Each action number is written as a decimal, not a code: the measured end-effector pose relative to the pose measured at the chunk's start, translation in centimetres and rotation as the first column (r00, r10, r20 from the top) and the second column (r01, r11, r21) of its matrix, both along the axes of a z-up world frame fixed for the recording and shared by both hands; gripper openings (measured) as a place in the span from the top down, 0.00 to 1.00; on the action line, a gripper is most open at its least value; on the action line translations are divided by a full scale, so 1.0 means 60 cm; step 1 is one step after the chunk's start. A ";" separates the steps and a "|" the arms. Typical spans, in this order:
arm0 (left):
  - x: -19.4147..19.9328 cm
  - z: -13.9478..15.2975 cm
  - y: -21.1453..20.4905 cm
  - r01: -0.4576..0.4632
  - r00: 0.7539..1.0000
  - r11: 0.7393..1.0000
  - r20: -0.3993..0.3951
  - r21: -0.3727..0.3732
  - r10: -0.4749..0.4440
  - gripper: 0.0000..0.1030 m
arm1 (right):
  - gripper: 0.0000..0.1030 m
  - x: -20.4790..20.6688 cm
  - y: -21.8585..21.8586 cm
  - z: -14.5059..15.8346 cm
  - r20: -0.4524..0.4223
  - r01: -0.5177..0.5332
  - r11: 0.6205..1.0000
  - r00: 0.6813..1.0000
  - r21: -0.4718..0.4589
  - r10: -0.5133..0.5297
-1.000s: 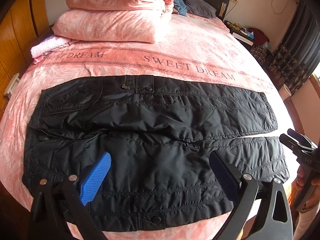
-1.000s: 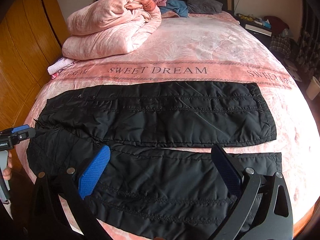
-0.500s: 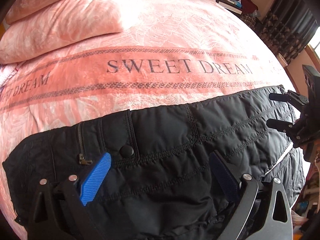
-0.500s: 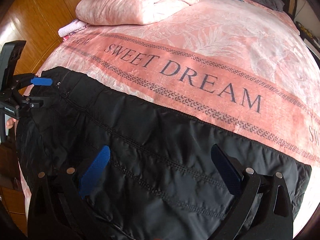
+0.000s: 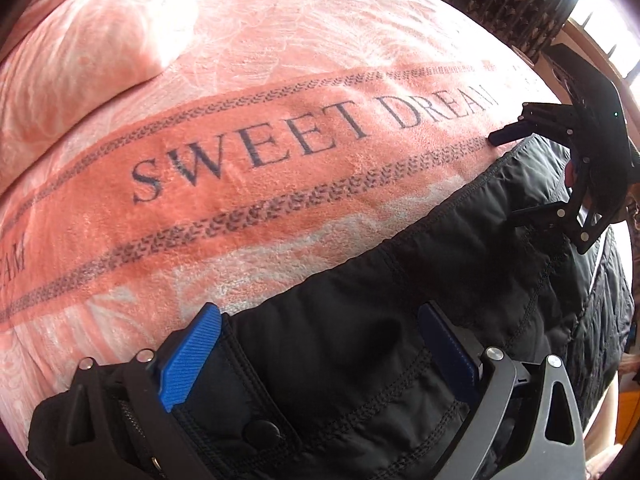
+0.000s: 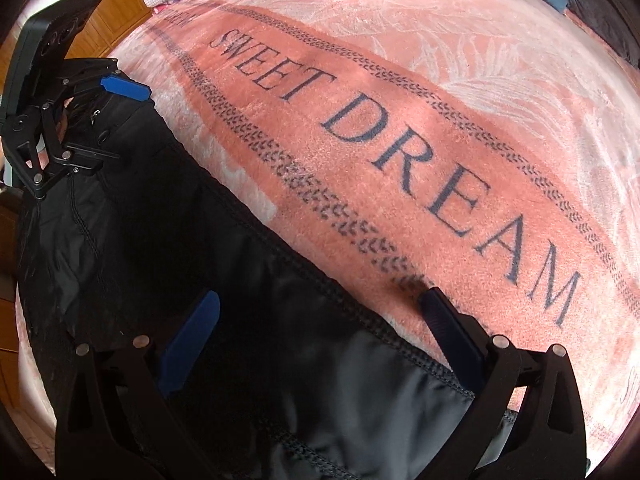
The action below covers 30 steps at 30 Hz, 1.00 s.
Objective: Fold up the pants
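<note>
The pants are black, slightly shiny and padded-looking, with rows of decorative stitching running along the fabric, a round black snap button near the waistband and a small zipper pull at the same end. They lie stretched across the near part of a pink bedspread, their far edge running just short of its darker printed band. The left gripper sits low over the waistband end, its blue-padded fingers spread wide apart with the cloth lying between them and nothing pinched. The right gripper hovers over the far edge of a leg toward the other end, its fingers likewise wide open, one tip over black fabric and the other over the pink band. Each gripper also shows in the other's camera, at the edge of the pants with its jaws parted. The band carries the words "SWEET DREAM" in dark capitals, framed by two lines of small chevron marks. A folded pink quilt rests farther up the bed.
</note>
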State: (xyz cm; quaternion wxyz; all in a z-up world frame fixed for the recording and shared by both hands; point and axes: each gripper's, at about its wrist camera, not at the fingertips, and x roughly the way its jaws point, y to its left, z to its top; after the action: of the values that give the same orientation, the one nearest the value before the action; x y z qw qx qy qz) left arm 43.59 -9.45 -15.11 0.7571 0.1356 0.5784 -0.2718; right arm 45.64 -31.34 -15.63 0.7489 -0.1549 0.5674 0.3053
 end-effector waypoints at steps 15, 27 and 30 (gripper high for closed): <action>0.017 -0.012 -0.056 0.099 0.993 0.992 -0.055 -0.072 -0.104 0.04 | 0.96 -0.071 0.007 0.044 0.181 -0.146 0.988 0.972 -0.050 0.153; 0.027 -0.022 -0.105 0.224 0.953 0.962 -0.173 -0.156 -0.250 0.29 | 0.96 -0.121 -0.022 0.142 0.343 -0.177 0.978 0.930 0.112 0.129; 0.012 -0.017 -0.101 0.243 0.946 0.957 -0.182 -0.161 -0.270 0.73 | 0.96 -0.131 -0.021 0.140 0.354 -0.158 0.981 0.929 0.112 0.109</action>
State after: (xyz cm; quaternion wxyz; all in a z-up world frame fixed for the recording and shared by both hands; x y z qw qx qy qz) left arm 44.30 -15.48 -16.14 0.6602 0.1295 0.6096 -0.4192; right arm 37.77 -32.62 -7.22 0.8233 -0.1919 0.3926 0.3622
